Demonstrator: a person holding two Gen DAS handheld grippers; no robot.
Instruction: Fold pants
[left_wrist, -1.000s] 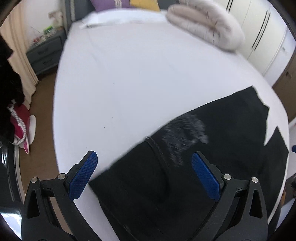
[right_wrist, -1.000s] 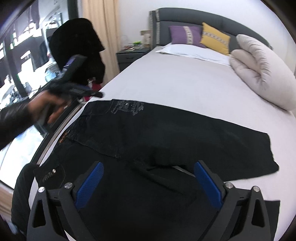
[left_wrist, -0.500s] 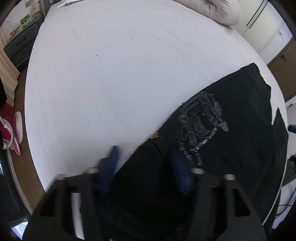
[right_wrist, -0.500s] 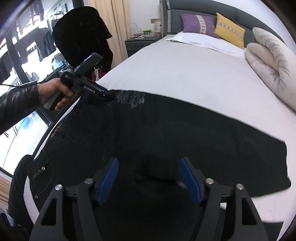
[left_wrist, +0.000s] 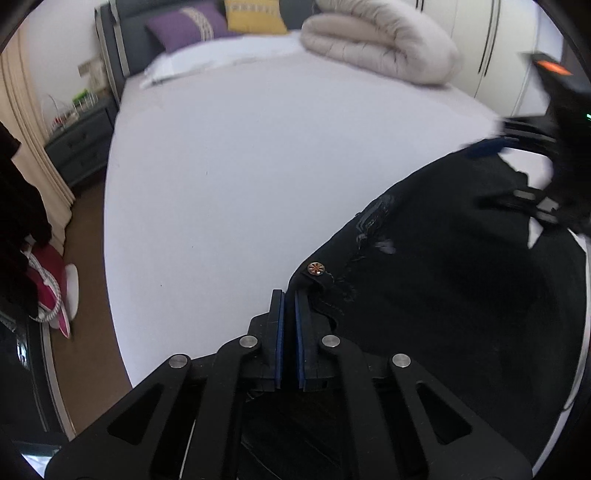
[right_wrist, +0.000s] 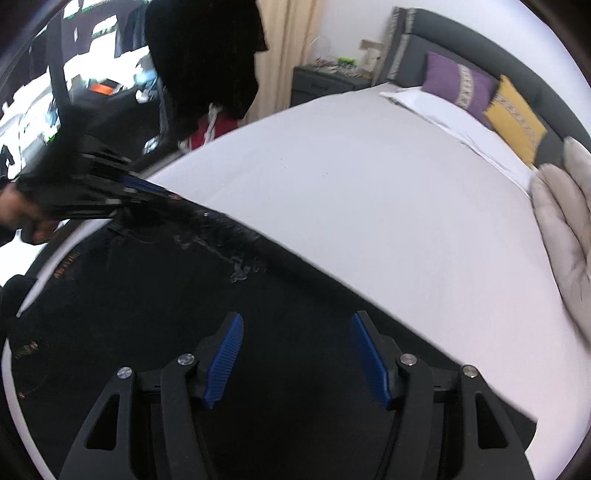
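Observation:
Black pants (left_wrist: 461, 295) lie spread along the near edge of a white bed (left_wrist: 258, 166). In the left wrist view my left gripper (left_wrist: 288, 321) is shut on the waistband edge, just below a metal button (left_wrist: 317, 267). The right wrist view shows that left gripper (right_wrist: 162, 194), blurred at the left, with a hand (right_wrist: 22, 216) on it and the pants (right_wrist: 147, 314) edge a little raised. My right gripper (right_wrist: 295, 328) hovers over a trouser leg, near its far edge. Its jaws are closing, with cloth below them and the pads off it. It shows blurred (left_wrist: 506, 173) in the left wrist view.
A rolled beige duvet (left_wrist: 376, 40) and purple (right_wrist: 458, 83) and yellow (right_wrist: 515, 112) cushions sit at the head of the bed. A grey nightstand (left_wrist: 79, 142) and a curtain (left_wrist: 33, 147) stand to the left. A dark garment (right_wrist: 207, 55) hangs there. Wardrobe doors (left_wrist: 491, 48) are at the right.
My left gripper went from wide open to shut on the waistband. My right gripper swept across the pants toward the leg's far edge and rolled, and its jaws narrowed.

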